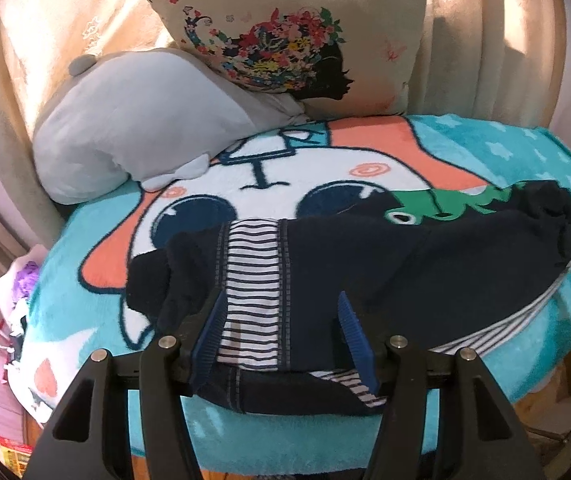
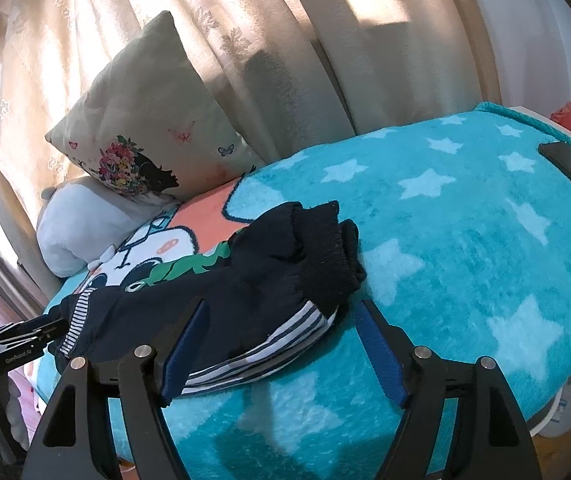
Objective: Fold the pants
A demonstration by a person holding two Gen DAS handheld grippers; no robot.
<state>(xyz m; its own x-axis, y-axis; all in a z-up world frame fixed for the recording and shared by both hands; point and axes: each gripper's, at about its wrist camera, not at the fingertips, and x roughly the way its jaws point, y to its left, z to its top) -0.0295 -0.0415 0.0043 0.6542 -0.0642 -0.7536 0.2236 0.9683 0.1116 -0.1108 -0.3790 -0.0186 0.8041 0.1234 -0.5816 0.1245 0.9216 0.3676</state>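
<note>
A teal star-printed blanket (image 2: 465,240) with a cartoon face fills the middle of both views; its near edge curves across the bottom of each frame. In the right wrist view a broad stretch of bare blanket lies open to the right of the garment. Cream curtains (image 2: 285,40) close off the top.

2 cushions sit at the upper left: 1 floral pillow (image 1: 285,28) leaning on the curtains and 1 grey plush cushion (image 1: 137,120) in front of it.

1 pair of navy pants (image 1: 365,272) lies across the blanket near its front edge, with striped lining showing at the waist end, lower centre in the left wrist view, and ribbed cuffs (image 2: 325,240) at the centre of the right wrist view.

The left gripper (image 1: 283,340) has its 2 blue pads spread wide, straddling the striped waist without pinching it. The right gripper (image 2: 281,354) is spread wider; its left pad touches the striped hem, its right pad is over bare blanket.
</note>
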